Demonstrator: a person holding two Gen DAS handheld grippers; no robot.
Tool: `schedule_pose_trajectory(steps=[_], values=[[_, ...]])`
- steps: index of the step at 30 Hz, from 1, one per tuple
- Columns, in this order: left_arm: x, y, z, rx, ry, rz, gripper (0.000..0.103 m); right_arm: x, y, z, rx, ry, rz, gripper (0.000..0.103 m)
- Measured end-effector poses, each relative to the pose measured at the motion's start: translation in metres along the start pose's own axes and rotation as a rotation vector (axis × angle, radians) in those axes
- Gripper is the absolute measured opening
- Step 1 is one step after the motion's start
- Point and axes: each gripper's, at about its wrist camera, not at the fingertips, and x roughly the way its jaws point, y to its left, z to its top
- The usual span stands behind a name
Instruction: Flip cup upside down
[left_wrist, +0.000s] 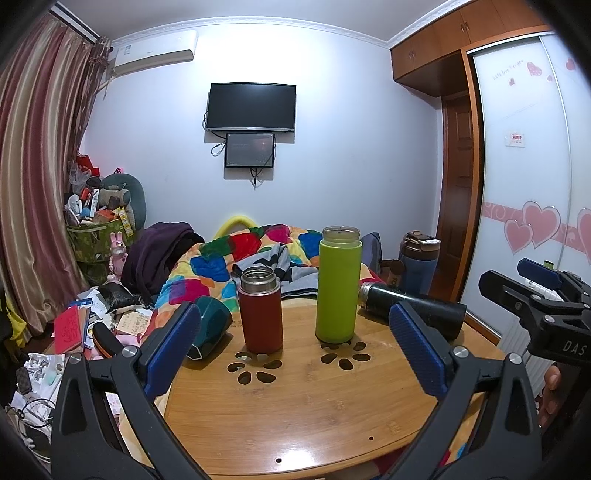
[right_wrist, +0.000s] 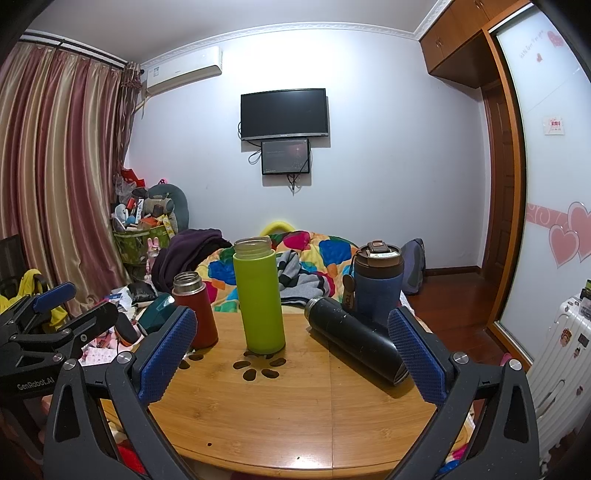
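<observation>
Round wooden table (left_wrist: 295, 413): recorded in both wrist views, with paw-print cut-outs (left_wrist: 255, 369) near its middle.

Red cup (left_wrist: 260, 312): found upright, mouth open at the top, left of centre on the table.

Green cup (left_wrist: 338, 286): found upright and uncapped, just right of the red cup, the two apart.

Black flask (right_wrist: 356, 343): found lying on its side at the right of the table, its steel neck turned toward the green cup (contact between them could not be told).

Blue tumbler (right_wrist: 376, 284): seen upright with a brown lid at the far right, behind the black flask.

Dark green cup (left_wrist: 210, 326): seen tipped on its side at the left edge, partly hidden by a fingertip.

Left gripper (left_wrist: 295, 350): jaws were spread wide with nothing between them, held over the near part of the table, facing the red and green cups.

Right gripper (right_wrist: 291, 352): jaws likewise were spread wide and held nothing; it was kept near the table's near edge, with the green cup and black flask framed between its blue pads (right_wrist: 168, 354).

Background: a patchwork quilt (left_wrist: 258, 251) was noted beyond the table, and a wall-mounted television (left_wrist: 251, 107) on the far wall.
</observation>
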Motion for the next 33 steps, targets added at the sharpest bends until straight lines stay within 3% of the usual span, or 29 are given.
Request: schedule_pose_trajectory(steps=[15, 21, 33], values=[[0.005, 0.000, -0.005, -0.003, 0.017, -0.025, 0.103, 0.003, 0.001, -0.004, 0.003, 0.007, 0.004, 0.103], [0.014, -0.005, -0.008, -0.019, 0.041, -0.145, 0.103, 0.008, -0.005, -0.009, 0.015, 0.021, 0.004, 0.103], [0.117, -0.040, 0.005, 0.033, 0.184, -0.120, 0.103, 0.027, -0.041, -0.032, 0.071, 0.091, -0.009, 0.103]])
